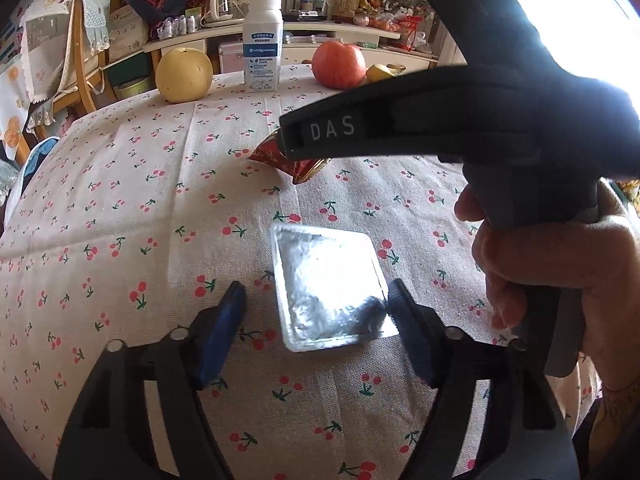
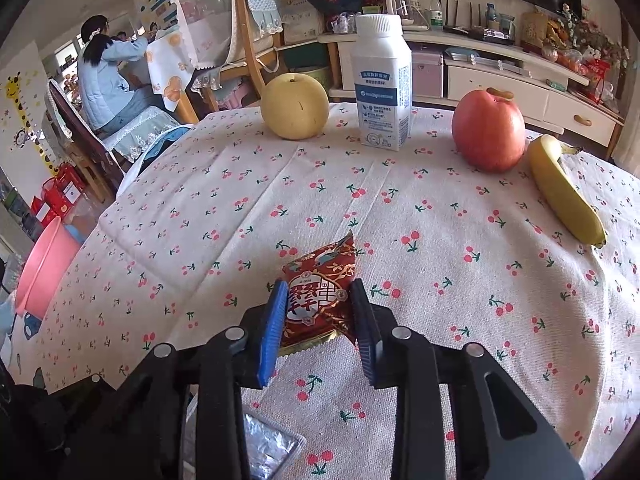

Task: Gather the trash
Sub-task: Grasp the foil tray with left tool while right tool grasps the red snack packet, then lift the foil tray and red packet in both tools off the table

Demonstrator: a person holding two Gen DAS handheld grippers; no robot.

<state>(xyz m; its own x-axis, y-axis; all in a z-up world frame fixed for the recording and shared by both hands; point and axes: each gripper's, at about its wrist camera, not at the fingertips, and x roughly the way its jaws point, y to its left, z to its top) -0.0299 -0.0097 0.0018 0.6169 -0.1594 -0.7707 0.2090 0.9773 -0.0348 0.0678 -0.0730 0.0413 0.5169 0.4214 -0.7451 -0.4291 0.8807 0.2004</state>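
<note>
A flat silver foil tray (image 1: 320,264) lies on the cherry-print tablecloth (image 1: 120,200). My left gripper (image 1: 316,288) stands open around its near end: the right pad touches the tray's corner and the left pad is clear of it. A red and gold snack packet (image 2: 320,280) lies further along the table. My right gripper (image 2: 318,284) is shut on it, a blue pad against each side. In the left wrist view the right tool's black housing (image 1: 440,120), held by a hand (image 1: 540,272), covers most of the packet (image 1: 280,158). The tray's corner (image 2: 264,444) shows under the right gripper.
At the far edge stand a yellow pear (image 2: 294,106), a white bottle (image 2: 382,84), a red apple (image 2: 488,130) and a banana (image 2: 564,192). Off the table's left side are a pink basin (image 2: 44,264), wooden chairs (image 2: 248,40) and a seated person (image 2: 104,80).
</note>
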